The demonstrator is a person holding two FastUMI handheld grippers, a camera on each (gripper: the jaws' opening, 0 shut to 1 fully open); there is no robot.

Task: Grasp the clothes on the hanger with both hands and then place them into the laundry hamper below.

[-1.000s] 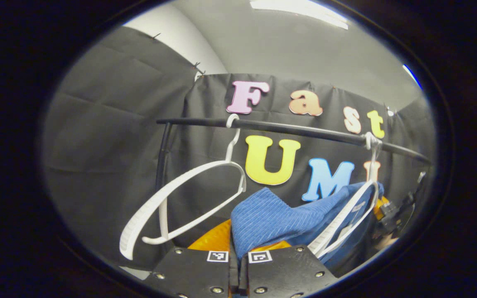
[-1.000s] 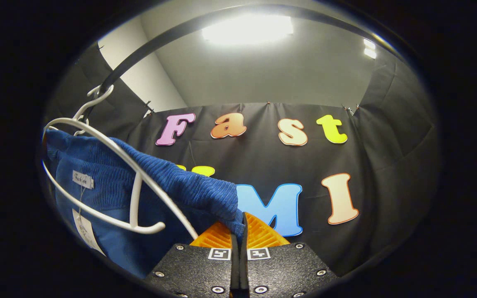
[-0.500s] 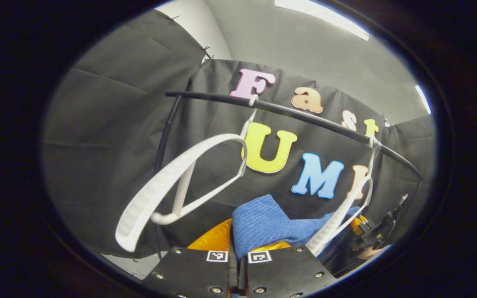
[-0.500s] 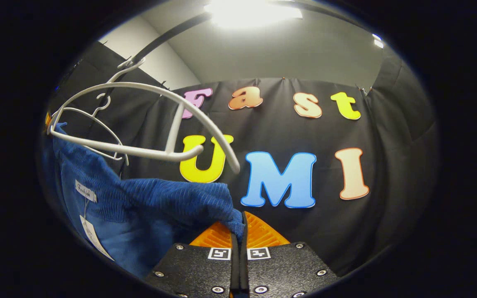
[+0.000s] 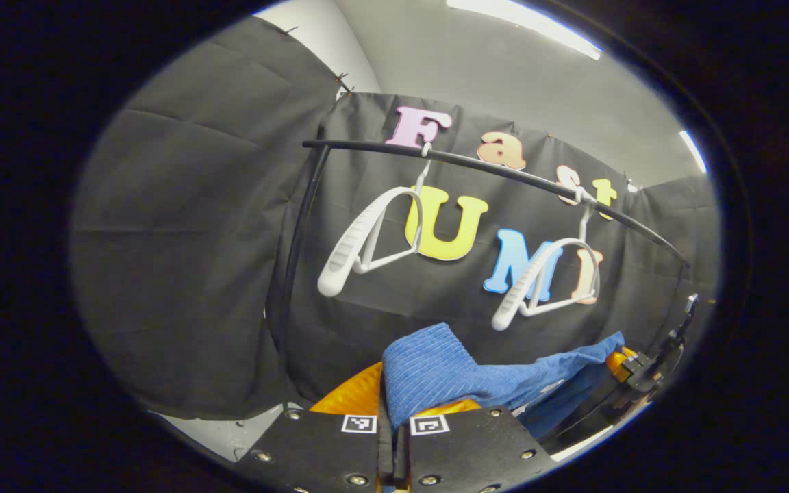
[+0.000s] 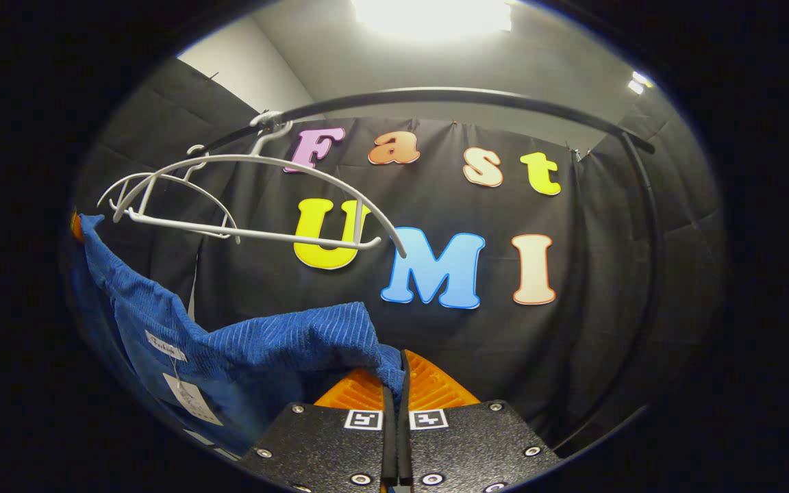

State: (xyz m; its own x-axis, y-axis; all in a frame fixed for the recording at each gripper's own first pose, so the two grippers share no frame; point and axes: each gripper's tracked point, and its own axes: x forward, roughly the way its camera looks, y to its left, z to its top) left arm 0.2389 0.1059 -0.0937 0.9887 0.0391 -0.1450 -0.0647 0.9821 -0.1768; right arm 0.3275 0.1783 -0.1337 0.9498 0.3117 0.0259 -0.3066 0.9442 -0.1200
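The blue ribbed garment hangs stretched between my two grippers, clear of the hangers. My left gripper is shut on one end of it in the left gripper view. My right gripper is shut on the other end of the garment, whose tags dangle at the lower left. Two bare white hangers hang on the black rail above and beyond the cloth. In the right gripper view both hangers sit at the upper left under the rail.
The far right of the left gripper view shows the other gripper holding the cloth's far end. A black upright post carries the rail's left end. Black cloth walls close in on all sides.
The garment has come off the right-hand hanger, which now swings bare. Both grippers have drawn back and down from the rail with the cloth, so the hangers look smaller and farther.
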